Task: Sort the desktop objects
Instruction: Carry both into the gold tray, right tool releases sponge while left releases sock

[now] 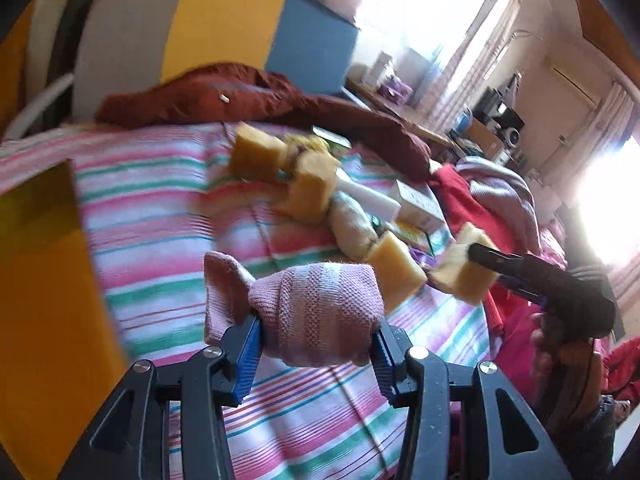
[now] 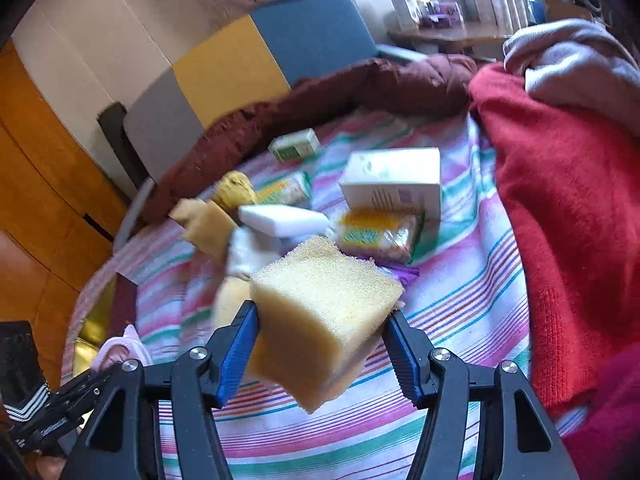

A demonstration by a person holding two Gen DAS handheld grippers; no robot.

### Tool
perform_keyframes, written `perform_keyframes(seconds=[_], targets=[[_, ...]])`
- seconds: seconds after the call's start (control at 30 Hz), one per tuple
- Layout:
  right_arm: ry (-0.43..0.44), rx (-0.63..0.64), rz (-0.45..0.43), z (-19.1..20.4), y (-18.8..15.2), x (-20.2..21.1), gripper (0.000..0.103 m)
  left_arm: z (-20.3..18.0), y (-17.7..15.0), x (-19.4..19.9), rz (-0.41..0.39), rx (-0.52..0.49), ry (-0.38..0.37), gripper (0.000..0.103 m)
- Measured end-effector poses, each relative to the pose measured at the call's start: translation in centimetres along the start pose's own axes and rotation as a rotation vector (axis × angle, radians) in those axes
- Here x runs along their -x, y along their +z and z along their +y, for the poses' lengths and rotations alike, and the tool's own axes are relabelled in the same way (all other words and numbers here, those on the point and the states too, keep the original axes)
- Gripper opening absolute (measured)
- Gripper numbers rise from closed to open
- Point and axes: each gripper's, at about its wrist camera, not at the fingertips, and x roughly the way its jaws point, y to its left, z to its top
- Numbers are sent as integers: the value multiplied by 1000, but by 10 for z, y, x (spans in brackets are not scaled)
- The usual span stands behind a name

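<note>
The left gripper (image 1: 316,354) is clamped on a rolled pink knitted sock (image 1: 316,312) and the right gripper (image 2: 320,346) on a yellow rectangular foam sponge (image 2: 324,316), both held above the pink-and-green striped bedsheet (image 2: 460,304).

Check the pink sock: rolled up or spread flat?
Rolled up. The pink sock is a compact bundle pinched in the left gripper.

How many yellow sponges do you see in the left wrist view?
4: one far sponge, one beside it, one near the pink sock, one in the right gripper. More may be hidden.
</note>
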Motion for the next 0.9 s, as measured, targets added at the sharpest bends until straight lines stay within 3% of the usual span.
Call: perform_keyframes(seconds=[0.17,0.3,0.63,0.9], targets=[[83,101,-24,47,2,18,63,25,-2,32,-58,45,82,48],[198,174,8,94,-2,17,63,56,-9,67,-117,90,191,49],[427,337,191,226,-53,-32,64,134,-51,136,-180,237,454,49],[528,404,342,309,-100,-79,67,178,-90,155,-151,346,566,57]])
